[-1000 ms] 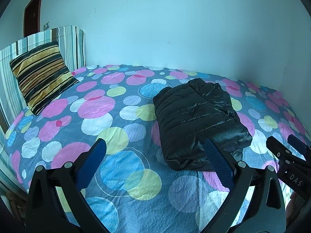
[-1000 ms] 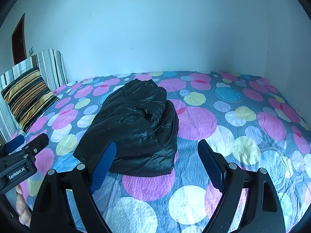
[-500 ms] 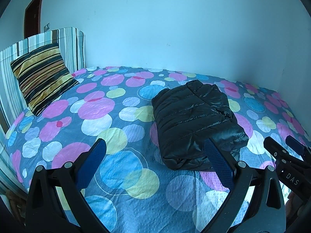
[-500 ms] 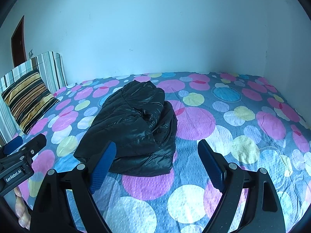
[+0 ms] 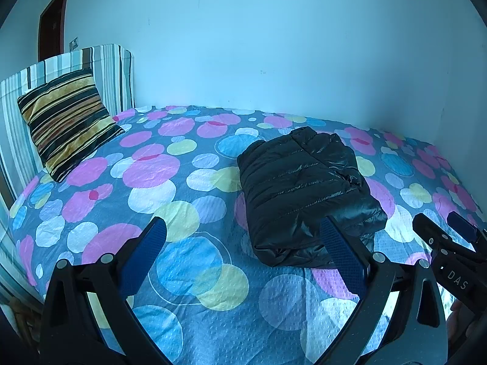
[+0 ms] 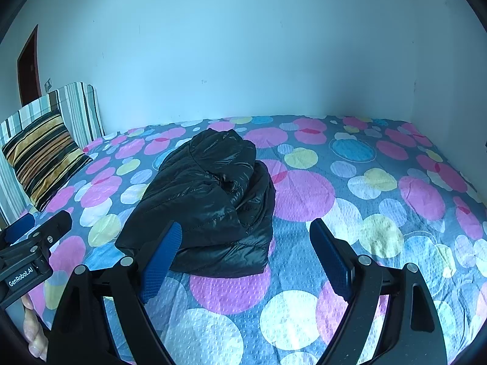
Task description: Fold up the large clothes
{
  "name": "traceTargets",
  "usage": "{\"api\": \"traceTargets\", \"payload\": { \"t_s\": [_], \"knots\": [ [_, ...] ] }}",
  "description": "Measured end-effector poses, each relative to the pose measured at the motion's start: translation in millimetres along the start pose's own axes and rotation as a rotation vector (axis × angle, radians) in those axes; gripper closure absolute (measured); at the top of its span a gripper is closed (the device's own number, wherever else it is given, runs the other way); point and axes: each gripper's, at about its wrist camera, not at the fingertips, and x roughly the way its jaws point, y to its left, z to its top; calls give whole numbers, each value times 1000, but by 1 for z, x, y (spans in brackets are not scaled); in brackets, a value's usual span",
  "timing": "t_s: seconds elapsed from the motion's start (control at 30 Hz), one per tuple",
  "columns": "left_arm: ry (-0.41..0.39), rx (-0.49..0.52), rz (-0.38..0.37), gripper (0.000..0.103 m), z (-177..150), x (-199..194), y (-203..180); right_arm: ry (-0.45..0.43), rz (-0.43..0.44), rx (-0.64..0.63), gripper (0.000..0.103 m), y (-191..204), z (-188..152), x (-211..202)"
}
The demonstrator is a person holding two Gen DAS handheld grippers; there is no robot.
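From the left wrist camera, the left gripper (image 5: 242, 245) hangs above the near part of the bed, its jaws spread wide with nothing between them. Its blue pads (image 5: 143, 255) frame a stretch of the polka-dot bedspread (image 5: 152, 182). The black puffer jacket (image 5: 304, 194) lies folded into a compact bundle on the bedspread, a little right of centre, with its near right corner hidden behind the right-hand finger. A striped cushion (image 5: 65, 118) leans against the striped headboard (image 5: 103, 73) at far left, well apart from the jacket. At the right edge the right gripper (image 5: 447, 243) pokes into view; only its tips show, and from this angle its opening is hard to judge. A plain pale wall (image 5: 274, 45) runs behind the bed, with a dark door (image 5: 51, 27) at upper left.

From the right wrist camera, the right gripper (image 6: 246, 249) also hovers over the bed with its jaws wide and empty. The jacket (image 6: 210, 200) sits on the bedspread (image 6: 365, 197) left of centre, its near left edge behind the left-hand pad, its folded layers bulging upward. The left gripper (image 6: 39, 228) enters from the left edge, near the jacket but apart from it. The cushion (image 6: 42, 158) and headboard (image 6: 79, 106) stand at far left.
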Motion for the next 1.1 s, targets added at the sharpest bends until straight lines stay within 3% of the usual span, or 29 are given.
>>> {"api": "traceTargets", "payload": {
  "t_s": [1.1],
  "knots": [
    [-35,16,-5,2,4,-22,-4,-8,1,-3,18,2,-1,-6]
  ]
}}
